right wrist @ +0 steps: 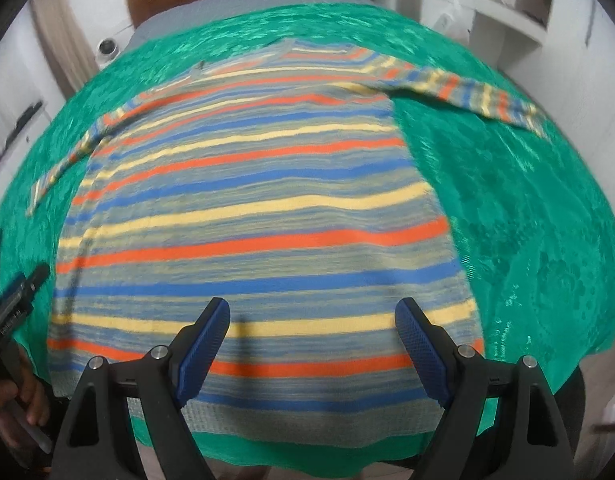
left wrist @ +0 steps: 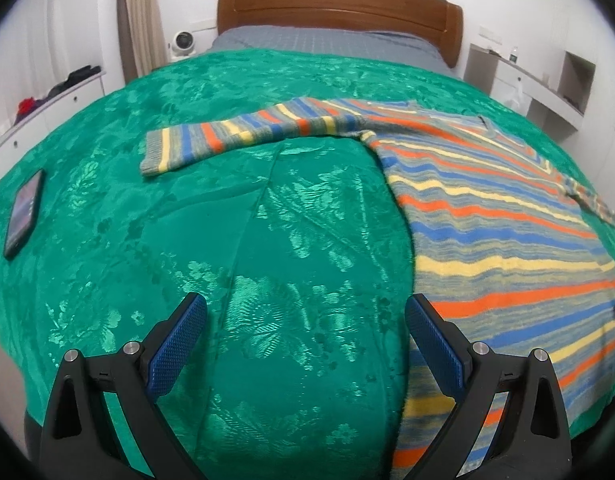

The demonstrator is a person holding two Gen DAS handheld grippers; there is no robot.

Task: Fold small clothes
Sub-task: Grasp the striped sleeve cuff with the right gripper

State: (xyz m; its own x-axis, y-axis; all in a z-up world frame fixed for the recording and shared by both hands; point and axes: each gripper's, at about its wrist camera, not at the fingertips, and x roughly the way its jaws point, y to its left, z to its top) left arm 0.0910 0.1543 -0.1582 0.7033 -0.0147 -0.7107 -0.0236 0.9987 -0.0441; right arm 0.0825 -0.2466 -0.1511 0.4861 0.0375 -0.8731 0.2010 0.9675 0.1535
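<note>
Striped sweater (right wrist: 251, 216) lies flat and unfolded on the green bedspread (left wrist: 235, 240), hem at the near edge of the bed, both sleeves spread toward the side edges. No fold made yet; all folding remains. Left gripper (left wrist: 305, 344) open, empty, over bare spread. Right gripper (right wrist: 311, 344) open, empty, above the hem.

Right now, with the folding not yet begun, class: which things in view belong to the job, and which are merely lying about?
Belong to the job:
- striped sweater, spread flat on the green bedspread
- left gripper, open
- right gripper, open

Just lying about:
- phone on the bedspread
- small white fan beside the headboard
</note>
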